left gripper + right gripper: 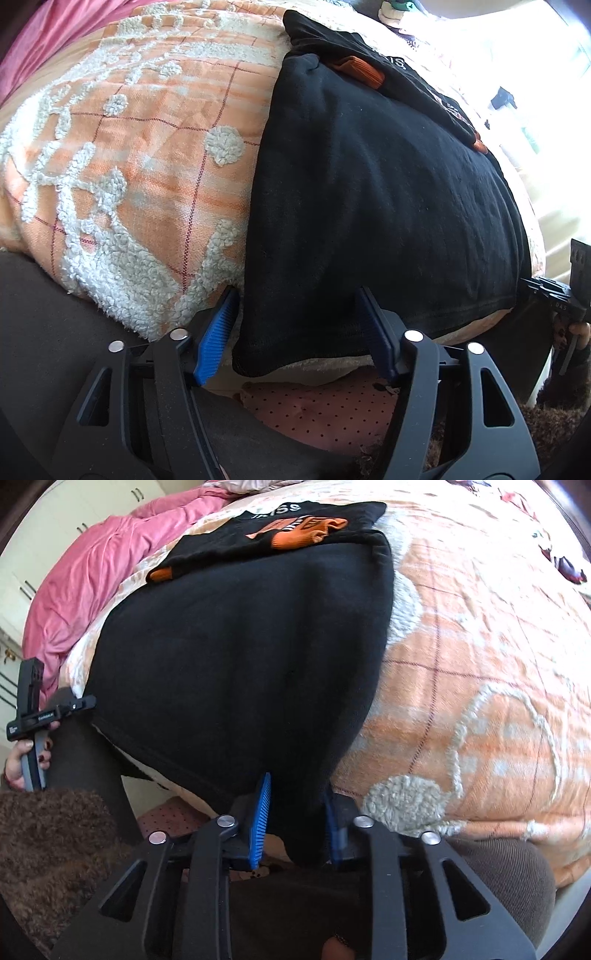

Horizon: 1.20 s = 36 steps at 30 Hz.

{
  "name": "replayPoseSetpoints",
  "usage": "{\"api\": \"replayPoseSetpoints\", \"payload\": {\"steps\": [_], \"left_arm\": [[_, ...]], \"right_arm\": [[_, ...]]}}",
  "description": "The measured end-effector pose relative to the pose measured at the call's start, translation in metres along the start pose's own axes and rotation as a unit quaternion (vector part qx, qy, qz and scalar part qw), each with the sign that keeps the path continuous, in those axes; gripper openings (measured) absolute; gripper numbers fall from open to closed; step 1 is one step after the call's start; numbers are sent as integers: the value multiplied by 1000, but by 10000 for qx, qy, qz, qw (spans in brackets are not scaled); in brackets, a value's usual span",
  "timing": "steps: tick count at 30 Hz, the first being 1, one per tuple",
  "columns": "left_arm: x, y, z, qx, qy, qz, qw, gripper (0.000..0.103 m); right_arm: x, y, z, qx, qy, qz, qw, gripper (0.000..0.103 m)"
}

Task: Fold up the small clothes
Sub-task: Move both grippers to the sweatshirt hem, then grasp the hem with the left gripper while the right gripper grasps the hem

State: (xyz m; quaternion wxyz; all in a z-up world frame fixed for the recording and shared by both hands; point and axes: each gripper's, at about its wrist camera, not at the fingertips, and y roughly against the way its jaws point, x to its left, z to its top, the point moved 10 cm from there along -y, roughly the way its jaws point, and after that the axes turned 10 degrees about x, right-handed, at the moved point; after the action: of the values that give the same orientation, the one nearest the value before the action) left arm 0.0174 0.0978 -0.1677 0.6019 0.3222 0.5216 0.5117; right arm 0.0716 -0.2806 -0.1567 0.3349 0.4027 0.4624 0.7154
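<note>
Bed (480, 635) fills both views, covered by an orange blanket (147, 177) with fluffy white tufts; a pink quilt (85, 590) is bunched at its far side. On the blanket lies a black shirt (369, 203) with orange cuffs (295, 539) and white lettering near its far end, its hem reaching the near edge of the bed and hanging slightly over it. The left hand-held gripper (299, 332) is open, its blue pads either side of the shirt's near left corner, one just beside the cloth edge and not pressing it. The right hand-held gripper (297, 823) has its pads close together, pinching the shirt's near right corner, which hangs between them. A dotted pink mat (321, 410) shows below the bed edge.
</note>
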Motion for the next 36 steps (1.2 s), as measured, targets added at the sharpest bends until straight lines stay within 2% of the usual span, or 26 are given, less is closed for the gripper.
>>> {"api": "replayPoseSetpoints", "payload": {"steps": [1,2,4,8,10,13,20,27,36], "left_arm": [[1,1,0,-1,-9,37,10000,45],[1,2,0,-11,0,33,10000,35],[3,5,0,-33,31,29,10000,26],[-1,13,1,-42,63,-231,9997,7],[-8,20,3,-142,-83,-283,9995,5],[-11,27,7,-179,-30,-449,9988,4],[-19,66,33,-681,23,-844,9941,2],[-20,95,66,-1112,29,-888,9898,2],[-21,122,100,-1563,89,-1024,9823,2]], "right_arm": [[2,3,3,-93,3,89,9999,9],[4,7,4,-195,16,169,9997,8],[6,15,7,-403,54,265,9988,8],[9,40,18,-919,-19,501,9945,8],[8,54,24,-1157,-47,580,9916,8],[7,73,32,-1479,-152,660,9867,8],[6,113,57,-2190,-356,646,9729,7],[-1,136,75,-2727,-545,633,9585,7],[-3,149,93,-2915,-523,400,9543,7]]}}
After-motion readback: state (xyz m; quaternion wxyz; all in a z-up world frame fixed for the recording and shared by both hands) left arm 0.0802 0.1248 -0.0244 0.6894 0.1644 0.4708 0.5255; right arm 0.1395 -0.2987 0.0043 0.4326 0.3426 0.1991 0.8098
